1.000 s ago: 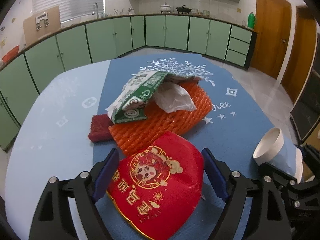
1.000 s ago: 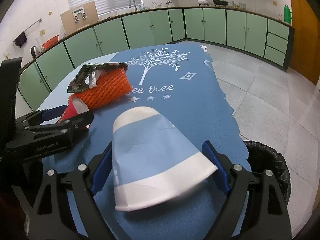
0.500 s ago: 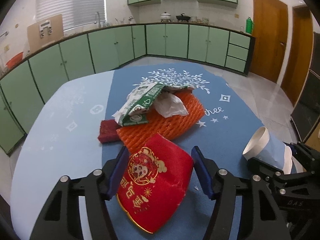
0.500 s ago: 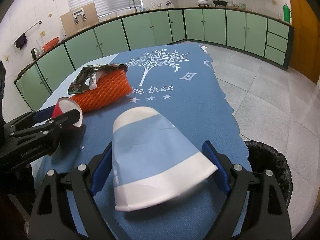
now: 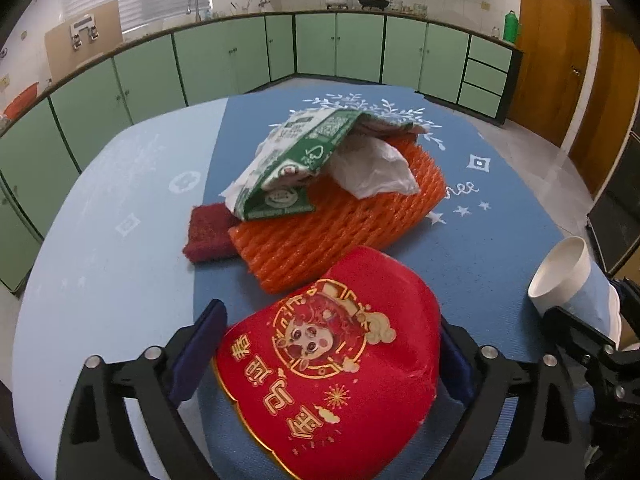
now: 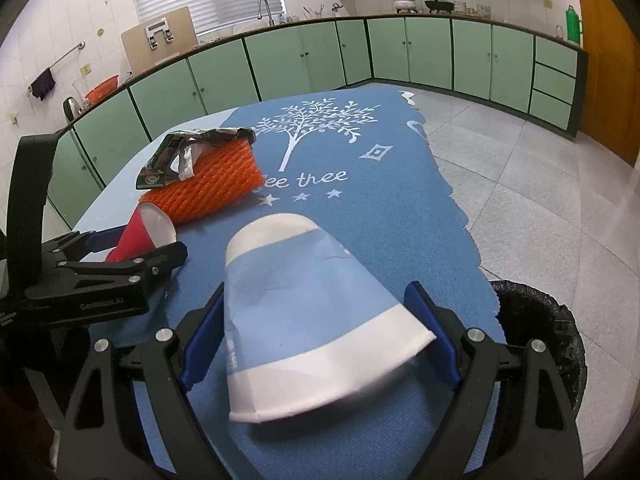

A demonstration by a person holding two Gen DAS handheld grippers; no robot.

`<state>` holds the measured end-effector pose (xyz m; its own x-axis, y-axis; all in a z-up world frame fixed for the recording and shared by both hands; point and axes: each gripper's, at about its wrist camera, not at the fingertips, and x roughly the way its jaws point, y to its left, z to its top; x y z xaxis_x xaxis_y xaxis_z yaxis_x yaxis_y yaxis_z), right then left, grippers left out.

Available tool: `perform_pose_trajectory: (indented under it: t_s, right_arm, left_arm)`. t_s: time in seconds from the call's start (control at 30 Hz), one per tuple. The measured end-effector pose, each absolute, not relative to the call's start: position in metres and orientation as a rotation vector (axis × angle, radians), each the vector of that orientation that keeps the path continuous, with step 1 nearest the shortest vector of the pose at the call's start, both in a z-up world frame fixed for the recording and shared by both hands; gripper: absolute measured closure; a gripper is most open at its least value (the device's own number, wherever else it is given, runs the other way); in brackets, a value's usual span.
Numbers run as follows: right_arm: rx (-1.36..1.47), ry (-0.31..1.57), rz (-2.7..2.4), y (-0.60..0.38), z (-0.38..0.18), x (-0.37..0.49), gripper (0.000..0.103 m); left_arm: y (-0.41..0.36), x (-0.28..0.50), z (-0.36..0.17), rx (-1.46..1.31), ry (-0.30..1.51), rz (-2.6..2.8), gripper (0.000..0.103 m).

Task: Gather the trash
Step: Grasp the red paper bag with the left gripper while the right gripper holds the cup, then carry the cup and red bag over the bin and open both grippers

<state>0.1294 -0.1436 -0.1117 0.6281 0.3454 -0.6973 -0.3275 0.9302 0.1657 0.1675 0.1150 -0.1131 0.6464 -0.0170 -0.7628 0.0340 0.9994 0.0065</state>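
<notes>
**Two cups between two grippers at the near edge of the table**

The round table (image 6: 400, 208), under a blue cloth printed with a white tree, carries all the trash. A black-lined bin (image 6: 560, 320) stands on the floor just off the table's near right edge.

The left gripper (image 5: 330, 316) is over the table's near left part. Its jaws have just been opening and now stand wide. The red cup (image 5: 332, 360) lies on its side on the cloth between them, and the pads are close by its flanks without visibly squeezing it.

The right gripper (image 6: 316, 287) is over the table's near right part, close to the edge by the bin. Its jaws are also wide, but the creased blue cup (image 6: 308, 320) fills them. Both pads are against its sides, with the rim toward the camera.

Toward the table's middle lies an orange foam net (image 5: 340, 232). A crushed green carton (image 5: 296, 156) rests on top of it, and a crumpled tissue (image 5: 372, 172) is tucked under the carton's edge. A dark red pad (image 5: 208, 236) lies flat on the table, touching the net's left end.
</notes>
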Motion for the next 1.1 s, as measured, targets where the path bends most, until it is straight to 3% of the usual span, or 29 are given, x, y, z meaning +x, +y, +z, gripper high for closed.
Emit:
perform_pose_trajectory:
  t_s: [0.13,0.43,1.1]
  right_arm:
    - [0.021,0.803,0.385,-0.143,-0.112,0.129,0.020]
    - [0.028,0.777,0.384,-0.145,-0.105,0.128,0.021]
    - [0.045,0.703,0.369,-0.155,-0.079,0.123,0.022]
  left_arm:
    - [0.115,0.159,-0.105,0.032,0.830,-0.043,0.025]
    - [0.122,0.141,-0.084,-0.038,0.768,-0.063,0.039]
    - [0.110,0.116,-0.049,-0.138,0.632,-0.161,0.052]
